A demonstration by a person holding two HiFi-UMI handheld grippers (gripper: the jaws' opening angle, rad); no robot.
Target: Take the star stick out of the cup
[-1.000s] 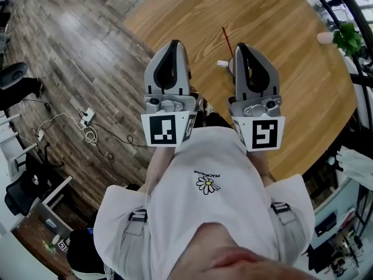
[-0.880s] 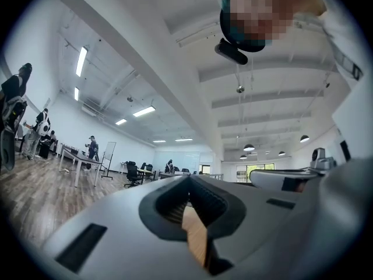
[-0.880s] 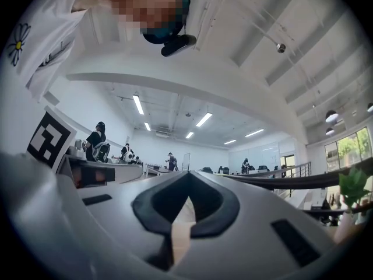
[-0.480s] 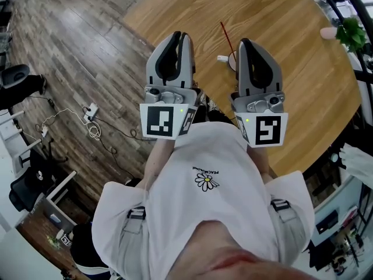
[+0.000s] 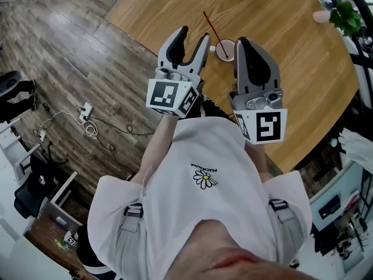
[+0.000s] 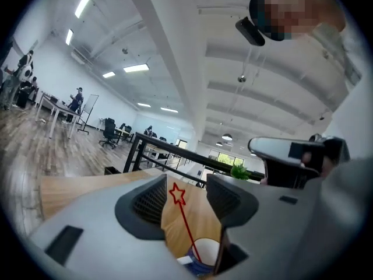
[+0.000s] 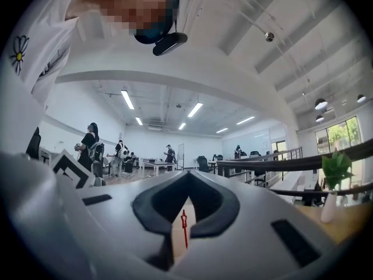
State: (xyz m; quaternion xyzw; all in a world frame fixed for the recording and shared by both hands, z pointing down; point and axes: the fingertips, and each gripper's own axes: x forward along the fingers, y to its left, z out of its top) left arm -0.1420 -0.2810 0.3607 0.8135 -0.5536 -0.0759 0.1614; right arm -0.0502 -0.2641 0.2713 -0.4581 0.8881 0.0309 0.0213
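A white cup (image 5: 224,50) stands on the round wooden table (image 5: 274,16), with the thin red star stick (image 5: 211,27) leaning out of it to the far left. My left gripper (image 5: 193,36) hangs just left of the cup and its jaws are opening with nothing gripped. In the left gripper view the star stick (image 6: 177,195) and the cup (image 6: 205,254) show through the gap of the left gripper (image 6: 187,199), ahead of the pads. My right gripper (image 5: 243,42) is shut and empty, right beside the cup; its own view shows the stick (image 7: 184,228) past the jaws.
A green plant in a pale pink vase (image 5: 341,17) stands at the table's far right edge. The table edge (image 5: 140,37) runs under my left gripper, with wood floor and loose cables (image 5: 87,121) below. A black railing (image 6: 169,150) lies beyond the table.
The left gripper's jaws have gone from shut to open, and it has swung forward and right toward the cup. The right gripper has edged forward, still shut.
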